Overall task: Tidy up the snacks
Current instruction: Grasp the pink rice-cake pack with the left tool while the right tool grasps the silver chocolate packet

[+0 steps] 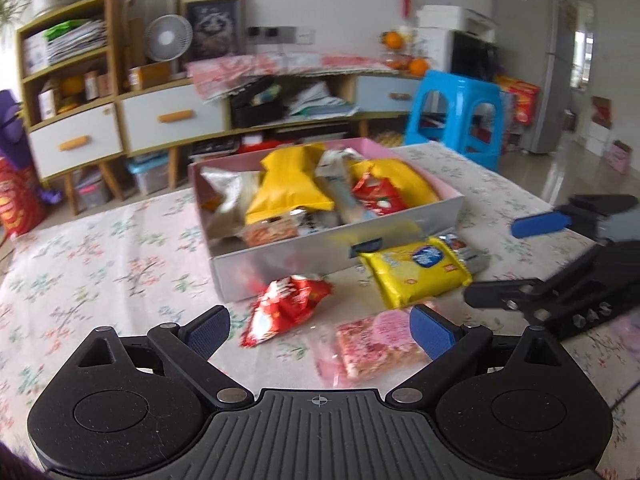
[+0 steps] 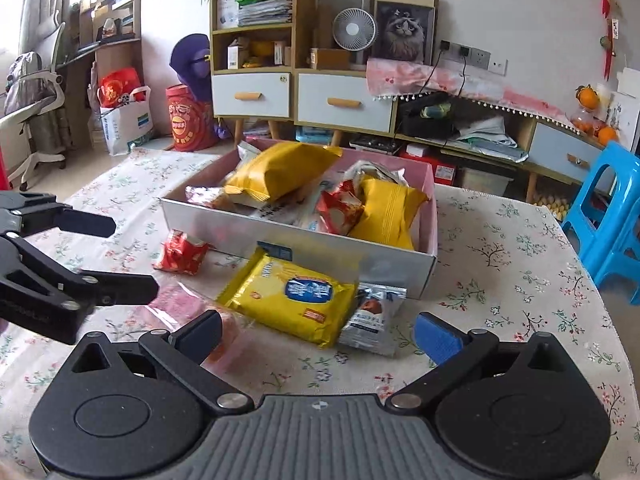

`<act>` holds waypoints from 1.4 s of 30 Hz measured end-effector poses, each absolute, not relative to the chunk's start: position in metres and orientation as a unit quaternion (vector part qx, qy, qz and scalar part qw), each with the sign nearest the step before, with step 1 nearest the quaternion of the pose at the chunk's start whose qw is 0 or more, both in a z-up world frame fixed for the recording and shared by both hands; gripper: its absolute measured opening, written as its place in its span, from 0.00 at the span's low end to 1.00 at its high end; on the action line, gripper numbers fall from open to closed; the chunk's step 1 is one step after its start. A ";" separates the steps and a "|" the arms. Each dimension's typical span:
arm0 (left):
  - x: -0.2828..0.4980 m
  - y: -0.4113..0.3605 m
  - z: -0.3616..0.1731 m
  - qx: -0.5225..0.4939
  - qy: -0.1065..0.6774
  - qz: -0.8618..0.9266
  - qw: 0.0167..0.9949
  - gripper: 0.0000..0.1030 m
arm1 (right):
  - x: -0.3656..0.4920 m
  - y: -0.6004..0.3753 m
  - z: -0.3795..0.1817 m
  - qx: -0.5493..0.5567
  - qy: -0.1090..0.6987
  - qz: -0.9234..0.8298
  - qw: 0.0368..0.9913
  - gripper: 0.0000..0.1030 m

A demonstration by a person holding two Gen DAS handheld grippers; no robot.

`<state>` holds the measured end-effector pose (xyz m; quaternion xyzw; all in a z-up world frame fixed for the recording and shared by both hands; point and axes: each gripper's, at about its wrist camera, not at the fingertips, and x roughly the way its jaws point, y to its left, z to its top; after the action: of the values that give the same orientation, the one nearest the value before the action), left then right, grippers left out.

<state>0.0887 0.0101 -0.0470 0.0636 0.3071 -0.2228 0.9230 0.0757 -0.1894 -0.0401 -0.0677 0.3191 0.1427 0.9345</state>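
4 snacks lie loose on the surface [image 2: 500, 248], all in front of the box [image 2: 304, 242], which is already heaped with packets. Nearest the right gripper [image 2: 318, 338] is the yellow biscuit pack [image 2: 288, 298], dead ahead of its jaws and just beyond them, long axis running slantwise from far-left to near-right, one end leaning on the box wall. Touching its right end sits the small silver packet [image 2: 374, 316], also ahead, slightly right of centre. Over on the left side, the left gripper [image 1: 320, 330] has the pink wafer pack [image 1: 376, 344] between its spread fingers and low in frame, with the red packet [image 1: 286, 308] just ahead and left of centre. Both sets of jaws stand wide open, nothing in either one. My call: the right hand is better lined up for the yellow pack, though its slant means the jaws would need a twist to close across the short side; the left hand owns the pink and red ones. View check: the right wrist camera shows the silver packet whole, while the left one catches only its corner past the yellow pack [image 1: 416, 276]. The left camera shows the pink pack plainly; on the right camera it is half hidden behind the fingers.
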 end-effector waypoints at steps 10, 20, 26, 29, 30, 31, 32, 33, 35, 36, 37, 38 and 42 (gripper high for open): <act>0.081 -0.019 -0.054 0.108 0.285 -0.327 0.894 0.87 | 0.089 -0.221 -0.053 -0.022 0.351 0.134 0.926 0.60; 0.081 -0.029 -0.068 0.141 0.307 -0.333 0.880 0.79 | 0.107 -0.217 -0.053 0.037 0.348 0.147 0.925 0.35; 0.069 -0.038 -0.059 0.182 0.323 -0.374 0.850 0.72 | 0.105 -0.214 -0.049 -0.005 0.350 0.156 0.924 0.28; 0.066 -0.041 -0.056 0.187 0.317 -0.381 0.848 0.72 | 0.102 -0.220 -0.049 -0.013 0.357 0.154 0.921 0.24; 0.067 -0.041 -0.056 0.187 0.312 -0.376 0.852 0.72 | 0.101 -0.221 -0.049 -0.017 0.359 0.152 0.921 0.22; 0.069 -0.041 -0.056 0.184 0.308 -0.369 0.857 0.72 | 0.100 -0.223 -0.049 -0.021 0.361 0.150 0.920 0.22; 0.071 -0.041 -0.056 0.179 0.304 -0.363 0.863 0.72 | 0.099 -0.225 -0.049 -0.021 0.362 0.148 0.920 0.22; 0.074 -0.040 -0.057 0.175 0.302 -0.353 0.868 0.73 | 0.098 -0.226 -0.049 -0.022 0.365 0.147 0.919 0.22; 0.080 -0.041 -0.061 0.172 0.303 -0.333 0.876 0.73 | 0.097 -0.229 -0.050 -0.020 0.368 0.146 0.918 0.22; 0.082 -0.041 -0.063 0.173 0.303 -0.326 0.879 0.73 | 0.097 -0.229 -0.050 -0.018 0.369 0.146 0.918 0.23; 0.083 -0.042 -0.064 0.173 0.303 -0.321 0.880 0.73 | 0.097 -0.230 -0.050 -0.016 0.368 0.148 0.918 0.24; 0.084 -0.043 -0.066 0.174 0.305 -0.321 0.879 0.73 | 0.097 -0.229 -0.049 -0.015 0.367 0.150 0.918 0.25; 0.084 -0.045 -0.070 0.184 0.318 -0.327 0.871 0.72 | 0.099 -0.223 -0.051 -0.022 0.367 0.161 0.916 0.30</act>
<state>0.0838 -0.0453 -0.0700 0.1841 0.3184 -0.3269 0.8706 0.0992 -0.2228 -0.0510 -0.0224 0.3674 0.1609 0.9158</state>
